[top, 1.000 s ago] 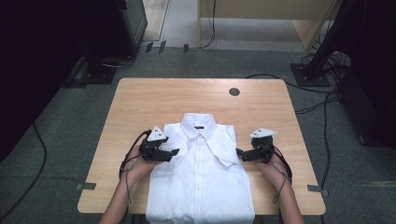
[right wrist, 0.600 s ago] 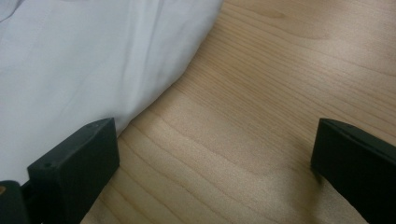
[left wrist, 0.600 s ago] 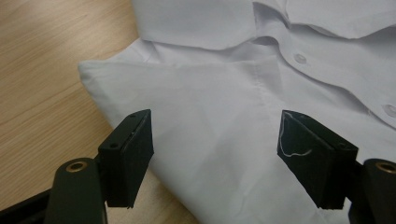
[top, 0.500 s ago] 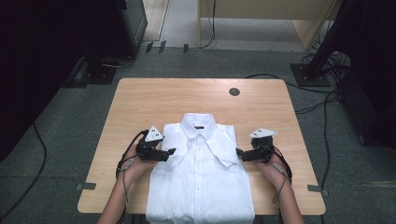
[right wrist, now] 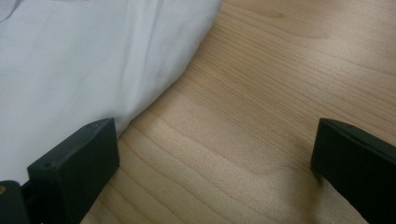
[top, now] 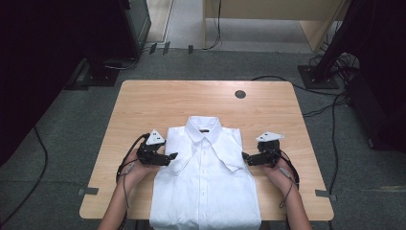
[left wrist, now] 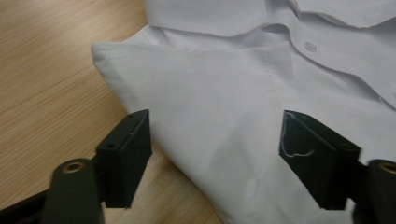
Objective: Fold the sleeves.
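Left tongs [top: 173, 155] just opening over shirt [top: 206, 191], right tongs [top: 245, 155] level.

Wooden table on grey carpet

The table [top: 143, 110] has a dark round hole [top: 240, 94] near its far edge; black cables [top: 330, 110] trail over the floor [top: 57, 120] beyond its right edge.
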